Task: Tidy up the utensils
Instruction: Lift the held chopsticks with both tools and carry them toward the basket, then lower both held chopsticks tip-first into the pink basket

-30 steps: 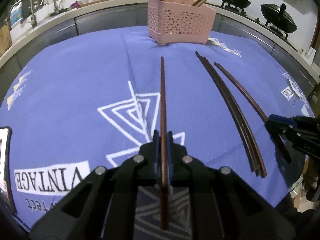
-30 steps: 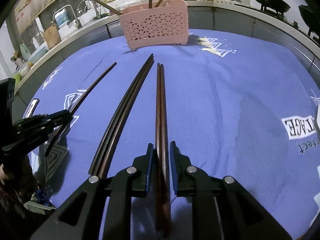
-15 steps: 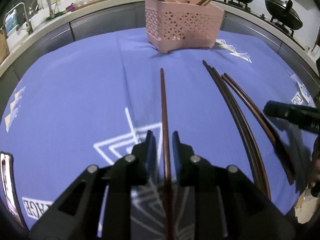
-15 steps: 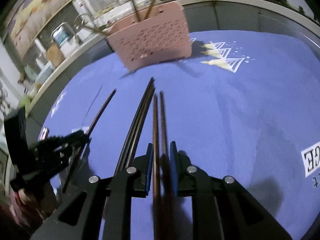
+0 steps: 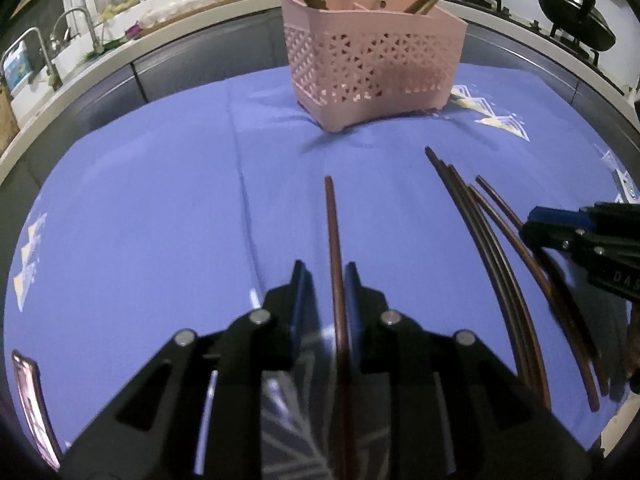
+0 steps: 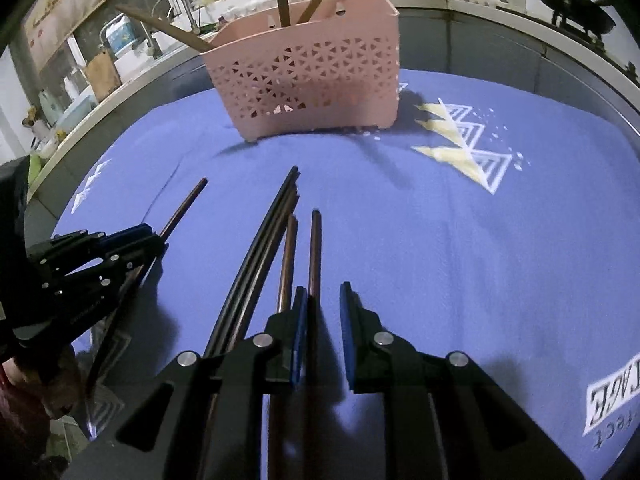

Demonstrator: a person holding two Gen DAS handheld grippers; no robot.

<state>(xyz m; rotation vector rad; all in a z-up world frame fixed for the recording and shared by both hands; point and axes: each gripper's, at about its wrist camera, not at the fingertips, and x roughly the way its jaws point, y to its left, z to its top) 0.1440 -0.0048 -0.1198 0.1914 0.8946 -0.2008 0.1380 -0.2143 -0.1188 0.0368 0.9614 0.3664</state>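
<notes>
A pink perforated basket with several wooden utensils in it stands at the far side of the blue cloth. My left gripper is open. A brown chopstick runs between its jaws, close to the right pad and with a gap on its left. My right gripper is open too. One brown chopstick lies between its jaws near the left pad, and a second passes outside the left finger. A bundle of dark chopsticks lies between the two grippers.
The blue cloth with white prints covers the table. A phone lies at its left edge. A sink with taps is behind at the left. Black woks sit on a stove at the back right.
Both grippers moved forward toward the basket, which looks larger. The left jaws parted from the chopstick. Less of each chopstick shows ahead of the fingertips. The right gripper's pair has split.
</notes>
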